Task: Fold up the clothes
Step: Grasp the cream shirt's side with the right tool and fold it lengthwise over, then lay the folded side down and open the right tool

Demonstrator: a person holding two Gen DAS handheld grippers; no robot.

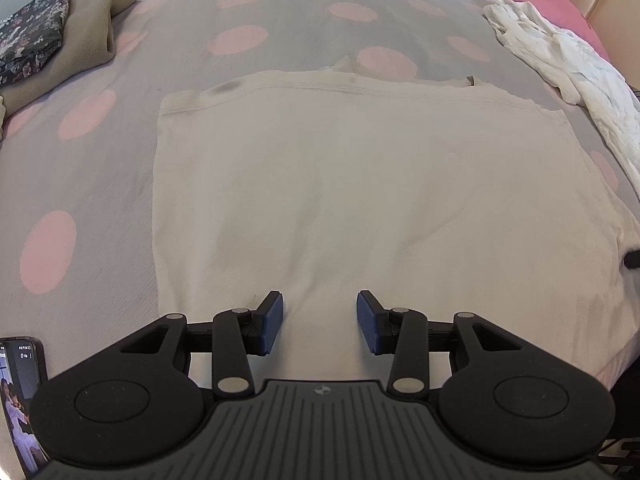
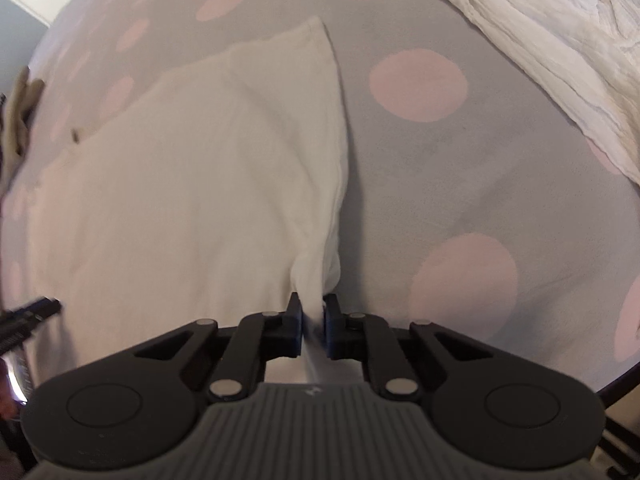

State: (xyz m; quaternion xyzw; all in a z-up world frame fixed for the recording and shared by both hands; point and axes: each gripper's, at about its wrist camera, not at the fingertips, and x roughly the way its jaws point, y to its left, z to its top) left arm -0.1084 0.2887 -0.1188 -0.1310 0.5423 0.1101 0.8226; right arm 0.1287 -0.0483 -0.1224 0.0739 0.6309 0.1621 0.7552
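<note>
The step in hand appears to be the start of a side fold on the cream garment [image 1: 340, 184], which lies spread flat on the bed [image 1: 100, 184], on a grey cover with pink spots. The garment's right edge has been gathered and stands lifted off the cover in a peaked ridge, as the right wrist view shows; the rest of the cloth lies flat.

Right gripper [image 2: 312, 320]: jaws drawn together and clamped on a pinch of that right edge. The cloth runs between the blue pads and hangs taut up towards the raised ridge.

Left gripper [image 1: 320, 320]: jaws standing about half apart, with nothing between them. It hovers above the near part of the garment, over its middle; whether the tips brush the fabric cannot be told from this angle.

Judgement on the next move: the pinched edge wants carrying across towards the garment's left side and laying down so that the fold line runs straight. The left gripper would do well to press or pin the cloth near the intended crease, since a thin knit of this sort is likely to drag along rather than hinge over.

Other items noted (none involved in this step): a crumpled white cloth [image 1: 560, 64] at the right of the bed, a folded beige garment [image 1: 92, 28] with a dark floral piece [image 1: 36, 28] at the far left, and a phone [image 1: 20, 400] at the near left edge.
</note>
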